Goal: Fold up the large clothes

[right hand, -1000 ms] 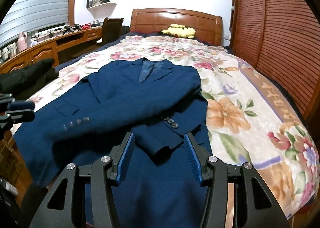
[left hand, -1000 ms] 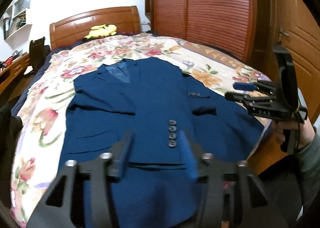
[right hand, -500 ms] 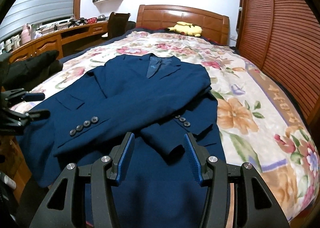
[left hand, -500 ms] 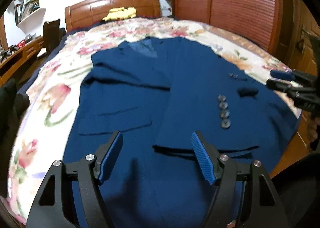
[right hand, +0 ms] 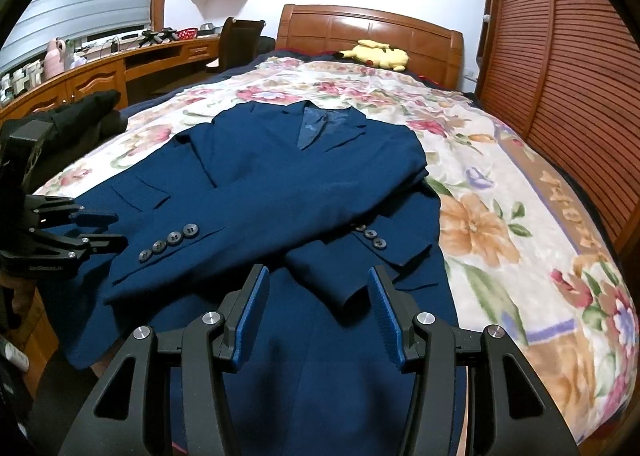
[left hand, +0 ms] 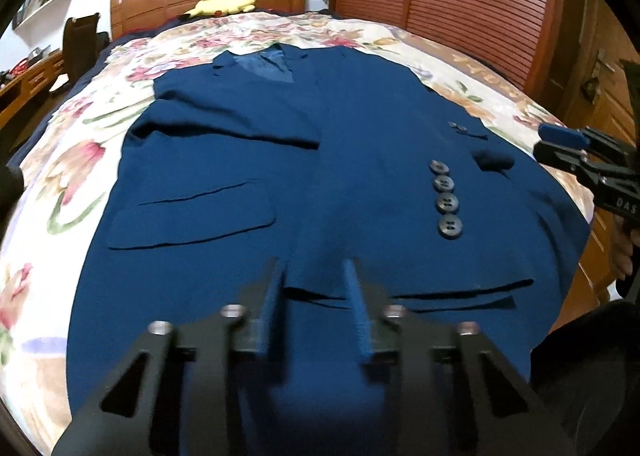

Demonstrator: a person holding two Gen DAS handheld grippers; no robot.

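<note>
A navy blue suit jacket [left hand: 248, 159] lies face up on the floral bedspread [left hand: 68, 159], both sleeves folded across its front; it also shows in the right wrist view [right hand: 280, 191]. The upper sleeve's cuff carries several dark buttons [left hand: 446, 205]. My left gripper [left hand: 314, 288] hovers low over that cuff's edge, jaws a narrow gap apart, holding nothing. My right gripper [right hand: 316, 296] is open and empty above the jacket's lower hem, near the other cuff [right hand: 344, 296]. Each gripper shows at the edge of the other's view: the right one [left hand: 560, 147] and the left one [right hand: 102, 230].
A wooden headboard [right hand: 372, 31] with a yellow plush toy [right hand: 376, 53] is at the far end. A slatted wooden wardrobe [right hand: 568, 67] runs along the right. A desk [right hand: 100, 75], a chair [right hand: 236, 39] and dark clothes [right hand: 76, 115] are on the left.
My left gripper has dropped closer to the buttoned cuff and its jaws have narrowed from wide open. My right gripper has held open and drawn slightly nearer the jacket.
</note>
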